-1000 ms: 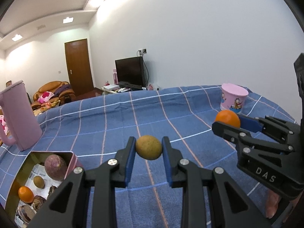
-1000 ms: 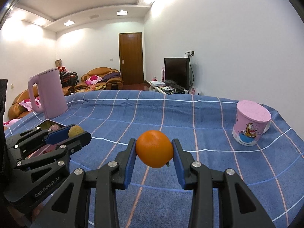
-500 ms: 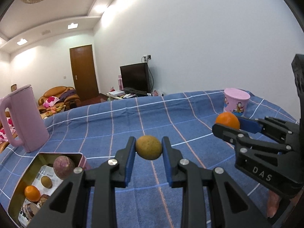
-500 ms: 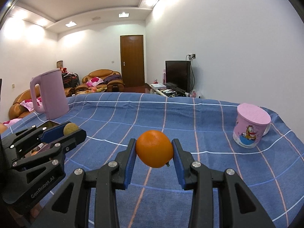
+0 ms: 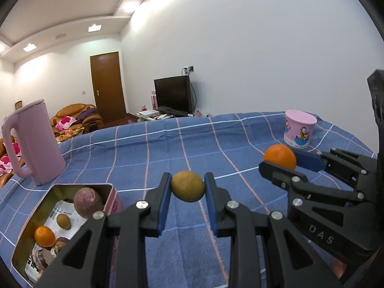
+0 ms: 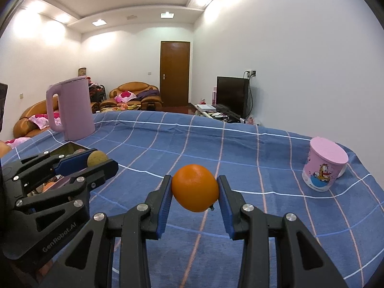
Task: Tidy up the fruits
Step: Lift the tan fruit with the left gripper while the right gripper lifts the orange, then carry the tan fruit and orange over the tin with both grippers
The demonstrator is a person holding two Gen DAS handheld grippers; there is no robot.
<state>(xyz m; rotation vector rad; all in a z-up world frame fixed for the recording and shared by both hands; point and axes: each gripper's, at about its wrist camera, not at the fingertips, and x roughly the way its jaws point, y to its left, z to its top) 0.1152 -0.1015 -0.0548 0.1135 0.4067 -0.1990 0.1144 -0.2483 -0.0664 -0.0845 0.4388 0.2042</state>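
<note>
Left tool: the left tool (image 5: 188, 189) is clamped on a small round yellow-brown fruit (image 5: 188, 186), held in the air above the blue checked cloth-covered surface (image 5: 192, 144).
Right tool: the right tool (image 6: 195, 192) is closed on a round orange citrus fruit (image 6: 195, 187), likewise lifted clear of the surface.
Destination: an open rectangular gold-lined tin with pink walls (image 5: 111, 193) is judged to be the collecting place — a purple round fruit (image 5: 87, 201), a small brown fruit and a small orange are already lying in it.
Key relation: the tin lies below and to the left of the left tool, just beside it; the right tool is farther off, on the other side, so the left hand is nearer.
View difference: the tin's contents are shown only in the left wrist view — in the right wrist view the tin is mostly hidden behind the left tool.
Bystanders: a pink jug (image 5: 33, 141) stands behind the tin; a pink cartoon cup (image 6: 324, 165) stands well apart on the right.
</note>
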